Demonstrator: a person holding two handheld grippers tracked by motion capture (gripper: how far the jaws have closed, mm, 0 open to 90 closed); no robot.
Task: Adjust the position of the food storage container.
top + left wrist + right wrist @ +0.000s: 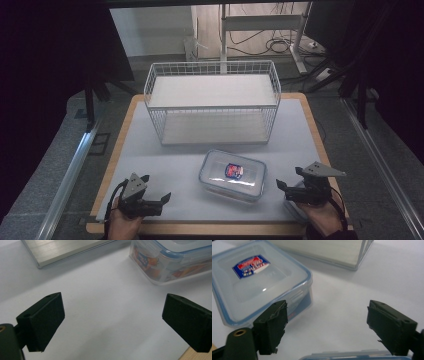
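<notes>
Item 1: your left gripper [150, 196], low at the counter's [150, 165] near left corner, fingers spread wide with nothing between them, pointing toward the box.

Item 2: your right gripper [285, 187], at the near right, fingers equally wide apart and empty. You flank the box from both sides, likely staging a two-handed pick.

Item 3: clear rectangular plastic food box with blue-edged clip lid and red-and-blue label [232, 174], lying flat at the near centre, between both grippers and apart from each.

Item 4: white wire two-tier rack [212, 102], standing behind the box.

Item 5: a second blue-edged lid rim [352, 356], directly under your right gripper; it could foul a low sweep inward.
</notes>
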